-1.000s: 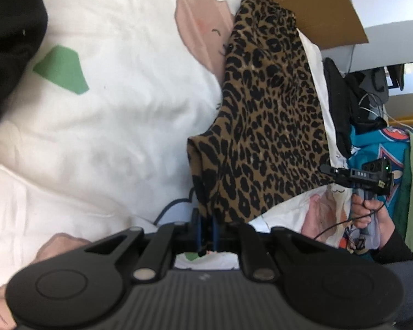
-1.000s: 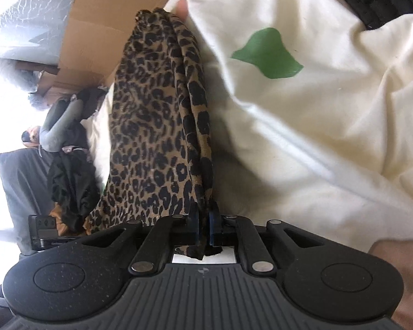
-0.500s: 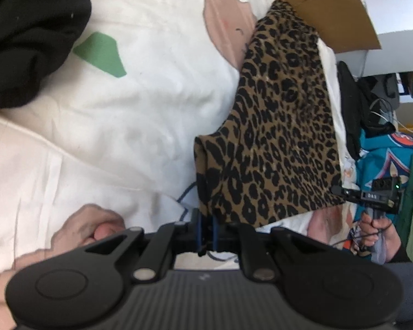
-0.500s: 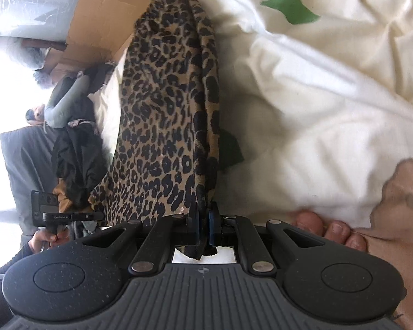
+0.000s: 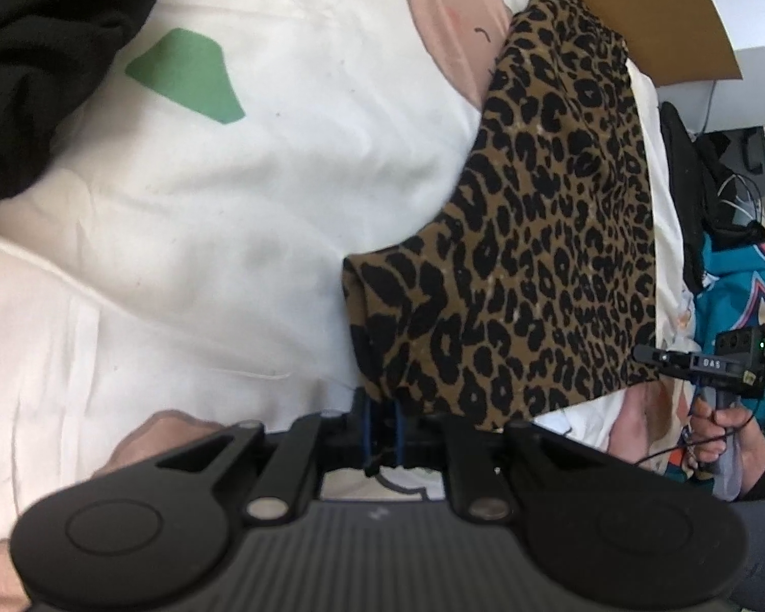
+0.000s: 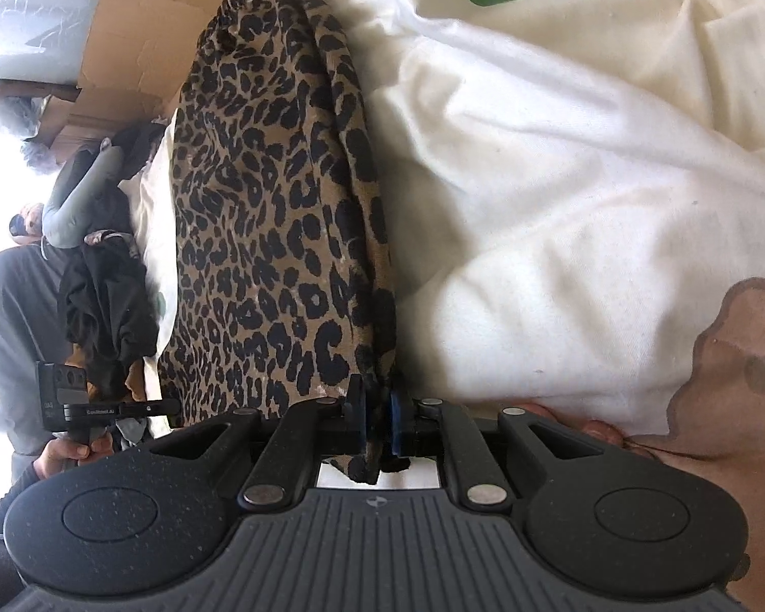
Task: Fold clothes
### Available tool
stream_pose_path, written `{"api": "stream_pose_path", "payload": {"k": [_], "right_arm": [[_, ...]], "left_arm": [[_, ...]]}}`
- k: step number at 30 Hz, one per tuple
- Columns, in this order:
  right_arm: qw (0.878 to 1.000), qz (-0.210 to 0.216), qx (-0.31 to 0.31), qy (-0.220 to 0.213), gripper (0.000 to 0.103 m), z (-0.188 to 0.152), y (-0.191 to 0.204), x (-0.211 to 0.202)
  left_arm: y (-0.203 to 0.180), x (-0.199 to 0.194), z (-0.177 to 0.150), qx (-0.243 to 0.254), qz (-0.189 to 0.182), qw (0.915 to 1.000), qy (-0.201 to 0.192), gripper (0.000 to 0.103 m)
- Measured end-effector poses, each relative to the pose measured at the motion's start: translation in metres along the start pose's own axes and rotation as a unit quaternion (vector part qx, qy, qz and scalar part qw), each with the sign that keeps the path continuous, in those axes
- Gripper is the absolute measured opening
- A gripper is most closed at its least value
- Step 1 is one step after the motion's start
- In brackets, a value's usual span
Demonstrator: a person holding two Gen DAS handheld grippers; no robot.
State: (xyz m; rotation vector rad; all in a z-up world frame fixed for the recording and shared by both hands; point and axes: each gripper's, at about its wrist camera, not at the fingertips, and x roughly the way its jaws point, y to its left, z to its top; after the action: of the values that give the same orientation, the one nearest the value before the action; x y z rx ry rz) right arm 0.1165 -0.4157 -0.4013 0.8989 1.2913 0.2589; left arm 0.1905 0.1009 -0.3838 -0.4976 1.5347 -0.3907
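White duvet [image 5: 280, 234] with green and pink printed patches fills most of both views. Leopard-print garment [image 5: 545, 255] lies on it along the side nearest the cardboard box [image 5: 658, 20], doubled over, far end bunched by the box, near end lifted into both grippers. Black clothing [image 5: 41, 61] heaped at top left of the left wrist view, well apart from the leopard piece. More dark clothes and a teal printed item [image 5: 729, 275] are piled off the bed edge. Left gripper [image 5: 382, 426]: jaws nearly closed, pinching the folded corner of the garment. Right gripper [image 6: 377, 421]: jaws starting to open, but fabric sits between the blue pads [image 6: 396, 423] and a tail of it hangs below them. Each view catches the other gripper in a hand at the garment's opposite near corner.
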Motion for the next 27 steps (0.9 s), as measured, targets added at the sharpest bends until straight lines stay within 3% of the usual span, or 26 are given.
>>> {"api": "stream_pose_path", "payload": {"k": [5, 13, 27], "right_arm": [[1.000, -0.004, 0.000, 0.001, 0.008, -0.001, 0.002, 0.002], [1.000, -0.013, 0.000, 0.004, 0.010, -0.003, 0.004, 0.009], [0.999, -0.031, -0.018, 0.016, 0.010, -0.001, 0.013, 0.007]], "left_arm": [[0.004, 0.002, -0.002, -0.001, -0.002, 1.0000, -0.003, 0.010], [0.008, 0.007, 0.000, -0.008, -0.011, 0.9999, -0.006, 0.024], [0.028, 0.009, -0.006, -0.032, -0.066, 0.9970, -0.023, 0.020]]}}
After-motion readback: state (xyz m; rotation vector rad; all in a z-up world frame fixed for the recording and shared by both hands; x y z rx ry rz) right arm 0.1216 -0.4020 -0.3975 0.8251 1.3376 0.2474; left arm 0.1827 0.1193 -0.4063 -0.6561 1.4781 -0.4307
